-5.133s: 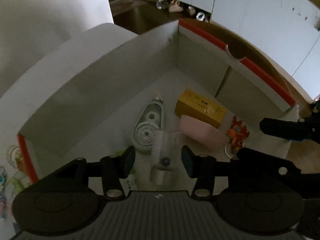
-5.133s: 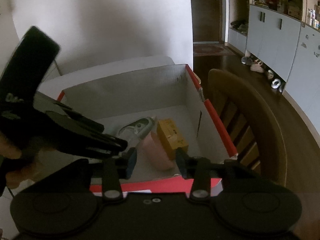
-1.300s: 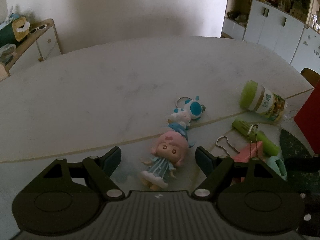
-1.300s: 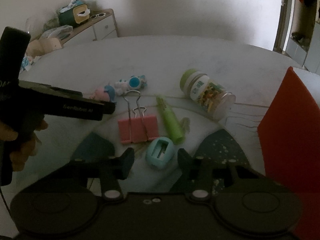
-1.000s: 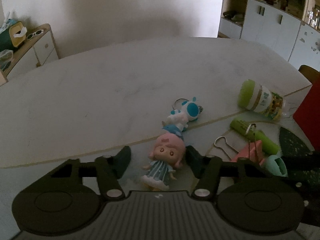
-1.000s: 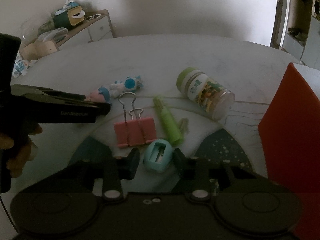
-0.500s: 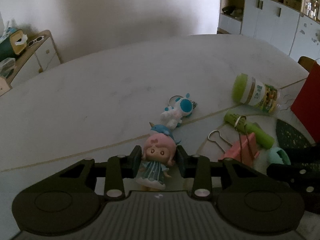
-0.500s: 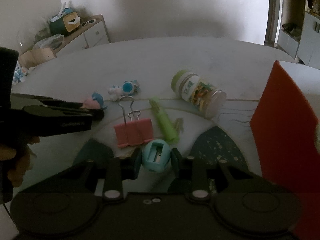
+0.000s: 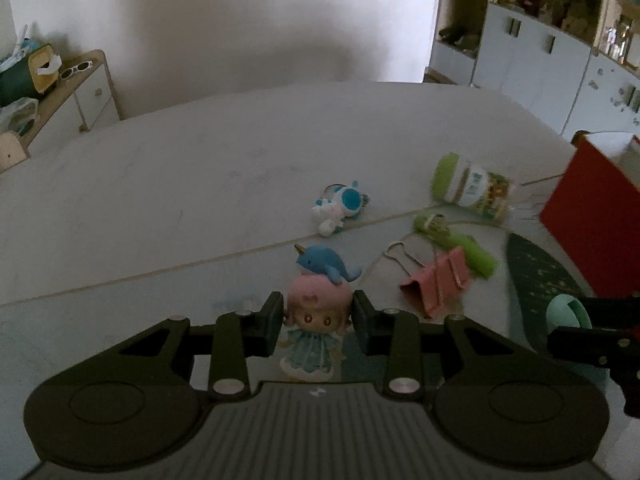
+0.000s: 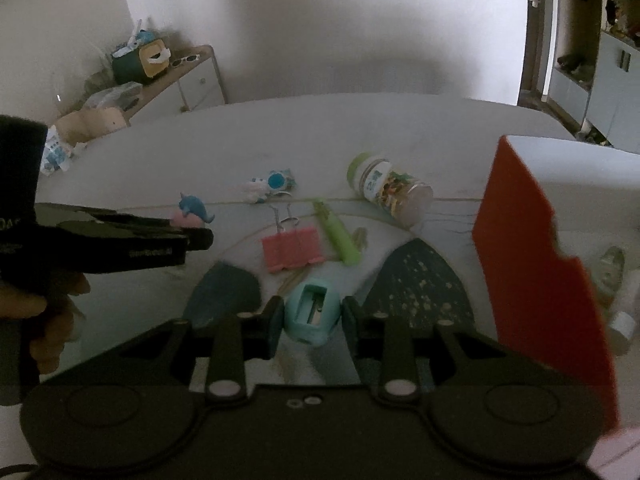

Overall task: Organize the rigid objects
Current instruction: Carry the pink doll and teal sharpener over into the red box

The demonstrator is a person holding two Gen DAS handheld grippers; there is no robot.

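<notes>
Left tongs [image 9: 317, 322] clamped on pink-haired doll figurine in a teal dress [image 9: 314, 330], upright, blue narwhal on its head, apparently just off the white counter [image 9: 200, 184]. Right tongs [image 10: 310, 318] grip teal plastic pencil sharpener [image 10: 312, 314], slot facing up. Beyond: pink binder clip [image 10: 291, 250], green marker [image 10: 338, 236] pointing far, tipped green-lidded jar [image 10: 390, 190], blue-white keychain toy [image 10: 270, 184]. Red box wall [image 10: 536, 272] hides right side.

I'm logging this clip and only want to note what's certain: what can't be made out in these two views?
- Red box interior: right wrist view, its wall hides most.
- Jar label: both views, too small and blurred.
- Doll feet: left wrist view, gripper body covers them.
- Left gripper grip: right wrist view, side-on.
</notes>
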